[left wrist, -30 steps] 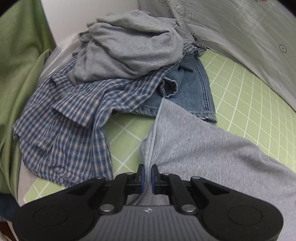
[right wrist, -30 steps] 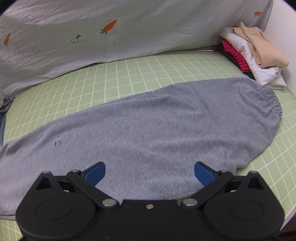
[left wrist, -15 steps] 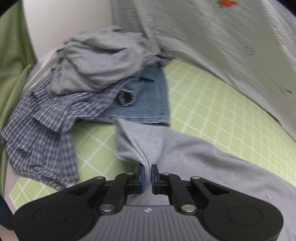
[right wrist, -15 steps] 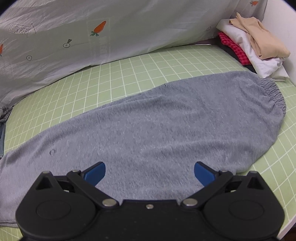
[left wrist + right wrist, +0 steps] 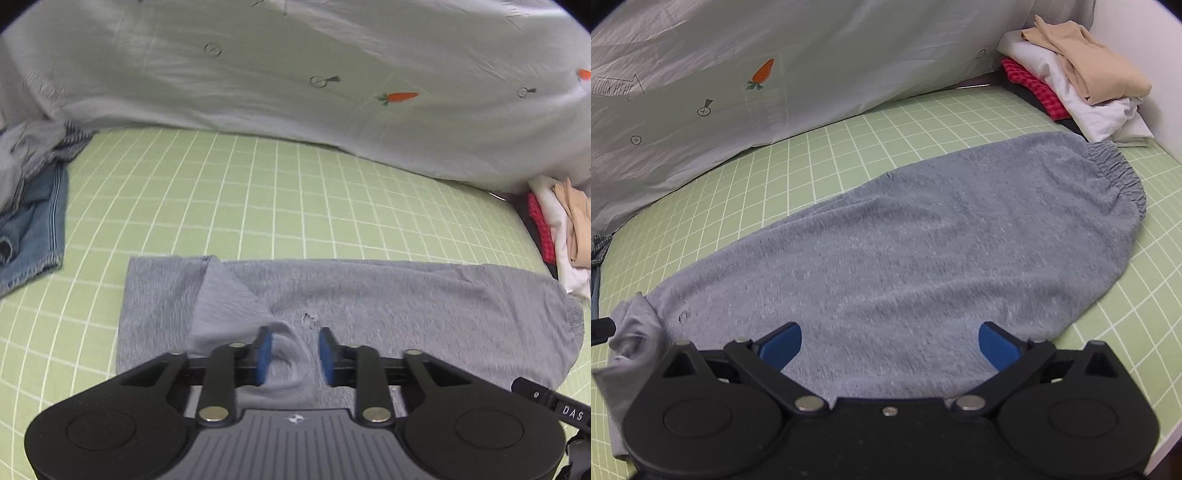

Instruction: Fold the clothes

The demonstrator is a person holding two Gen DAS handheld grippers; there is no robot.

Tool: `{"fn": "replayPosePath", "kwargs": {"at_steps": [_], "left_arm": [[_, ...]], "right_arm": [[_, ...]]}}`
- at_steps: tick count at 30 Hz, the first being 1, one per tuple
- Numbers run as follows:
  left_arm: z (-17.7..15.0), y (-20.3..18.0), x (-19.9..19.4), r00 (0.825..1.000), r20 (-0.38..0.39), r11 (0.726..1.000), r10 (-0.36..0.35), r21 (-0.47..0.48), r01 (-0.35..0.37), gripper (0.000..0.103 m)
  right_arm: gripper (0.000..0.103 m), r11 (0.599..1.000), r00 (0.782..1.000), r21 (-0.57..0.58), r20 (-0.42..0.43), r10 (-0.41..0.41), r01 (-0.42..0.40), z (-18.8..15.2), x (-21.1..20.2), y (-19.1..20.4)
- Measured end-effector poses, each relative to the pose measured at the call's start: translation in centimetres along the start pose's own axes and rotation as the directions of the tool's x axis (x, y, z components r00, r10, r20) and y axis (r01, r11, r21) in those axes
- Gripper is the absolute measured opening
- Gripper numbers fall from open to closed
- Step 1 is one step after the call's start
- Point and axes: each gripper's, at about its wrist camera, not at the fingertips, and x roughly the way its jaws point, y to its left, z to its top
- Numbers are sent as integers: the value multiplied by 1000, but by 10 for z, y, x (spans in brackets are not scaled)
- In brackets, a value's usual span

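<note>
Your left gripper [image 5: 293,356] has just been opening: its blue pads stand apart with a loose hump of the grey knit garment [image 5: 388,314] between them, no longer pinched. Your right gripper [image 5: 889,345] is spread wide and empty, low in its frame over the garment's near edge.

The garment lies flat across the green gridded mat [image 5: 240,192], its elastic waistband [image 5: 1115,173] toward the right of the frame and its left end doubled over onto the body. This looks like the release after the first fold. Next you likely need to draw the left gripper clear without dragging the flap, then smooth or fold again.

A second ago the left pads were clamped on that end, facing the blue plaid and denim pile [image 5: 29,221]; now that pile sits at the left edge. The stack of folded clothes [image 5: 1078,77] waits at upper right.
</note>
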Motion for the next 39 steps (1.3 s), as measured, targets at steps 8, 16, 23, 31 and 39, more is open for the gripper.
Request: {"fn": "replayPosePath", "kwargs": {"at_steps": [8, 16, 23, 31, 39], "left_arm": [[-13, 51, 5, 986, -75, 981, 147, -118, -155, 42], [-34, 70, 27, 967, -202, 979, 156, -101, -179, 42], [-40, 59, 38, 970, -235, 991, 64, -95, -89, 44], [-41, 42, 37, 980, -195, 994, 25, -96, -45, 3], [-64, -11, 16, 979, -190, 997, -69, 16, 74, 3]], "right_arm": [[103, 1000, 999, 4, -38, 5, -5, -2, 13, 4], [103, 998, 997, -63, -69, -32, 28, -2, 23, 18], [103, 996, 993, -73, -110, -51, 43, -12, 27, 15], [103, 993, 993, -115, -108, -39, 26, -18, 20, 13], [103, 987, 994, -162, -106, -20, 3, -34, 1, -6]]}}
